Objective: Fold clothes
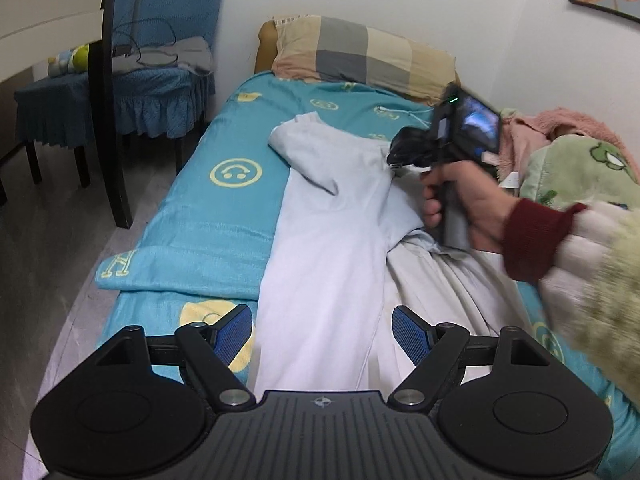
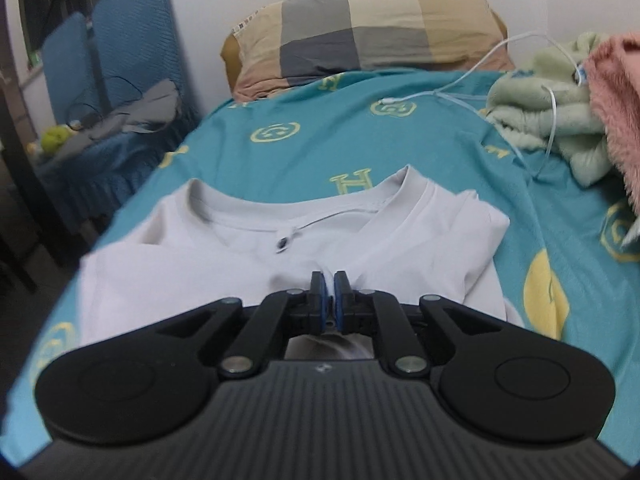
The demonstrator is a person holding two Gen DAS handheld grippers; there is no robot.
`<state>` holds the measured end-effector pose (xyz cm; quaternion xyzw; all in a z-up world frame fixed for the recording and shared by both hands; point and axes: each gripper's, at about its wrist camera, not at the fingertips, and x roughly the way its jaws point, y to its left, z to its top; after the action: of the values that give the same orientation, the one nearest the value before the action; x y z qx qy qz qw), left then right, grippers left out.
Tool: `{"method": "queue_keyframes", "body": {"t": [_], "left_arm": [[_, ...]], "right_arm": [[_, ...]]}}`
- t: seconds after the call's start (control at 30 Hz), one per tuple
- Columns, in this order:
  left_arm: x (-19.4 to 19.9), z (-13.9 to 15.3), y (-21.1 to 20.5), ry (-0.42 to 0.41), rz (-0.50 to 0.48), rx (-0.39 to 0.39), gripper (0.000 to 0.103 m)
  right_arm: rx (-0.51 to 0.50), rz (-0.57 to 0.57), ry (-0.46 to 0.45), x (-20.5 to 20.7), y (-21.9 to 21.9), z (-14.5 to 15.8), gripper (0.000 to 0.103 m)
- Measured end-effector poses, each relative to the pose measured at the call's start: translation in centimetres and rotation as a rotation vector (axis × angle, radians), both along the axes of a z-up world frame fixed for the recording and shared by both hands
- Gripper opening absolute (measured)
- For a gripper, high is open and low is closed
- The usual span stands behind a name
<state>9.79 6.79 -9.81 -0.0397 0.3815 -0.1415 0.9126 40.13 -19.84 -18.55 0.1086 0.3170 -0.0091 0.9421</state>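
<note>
Both claws work over a pale shirt (image 2: 280, 256) spread on the bed (image 2: 400, 144). Right claw (image 2: 329, 280) is pinched nearly closed on a fold of shirt. Left claw (image 1: 322, 330) gapes wide, holding nothing, shirt just beyond its pads.

A yellow letter "H" is printed on the teal bedsheet (image 2: 400, 136).
</note>
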Motion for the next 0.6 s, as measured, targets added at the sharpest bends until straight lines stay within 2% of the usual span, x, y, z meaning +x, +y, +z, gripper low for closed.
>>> {"method": "queue_keyframes", "body": {"t": [0.03,0.07,0.1,0.17,0.3,0.4,0.5,0.6], "left_arm": [[0.1,0.0,0.0,0.003,0.001,0.002,0.079],[-0.1,0.1,0.1,0.0,0.002,0.007,0.079],[-0.3,0.3,0.1,-0.004,0.005,0.009,0.079],[-0.7,0.7,0.3,-0.01,0.008,0.003,0.079],[-1.9,1.5,0.6,-0.016,0.014,-0.007,0.079],[-3.0,2.2,0.9,-0.011,0.018,-0.008,0.079],[-3.9,2.7,0.9,0.003,0.026,0.025,0.079],[-4.6,2.9,0.5,0.048,0.019,0.057,0.079]], "right_arm": [[0.015,0.007,0.005,-0.7,0.0,0.6,0.018],[0.032,0.016,0.004,-1.8,0.0,1.4,0.028],[0.055,0.028,-0.003,-3.3,0.0,2.2,0.034],[0.103,0.041,-0.019,-7.0,0.1,4.1,0.054],[0.183,0.059,-0.029,-16.2,0.3,7.6,0.058],[0.201,0.091,-0.006,-23.2,1.0,9.1,0.058],[0.187,0.114,0.032,-28.7,1.5,9.6,0.058],[0.192,0.103,0.054,-32.3,1.1,9.2,0.058]]}}
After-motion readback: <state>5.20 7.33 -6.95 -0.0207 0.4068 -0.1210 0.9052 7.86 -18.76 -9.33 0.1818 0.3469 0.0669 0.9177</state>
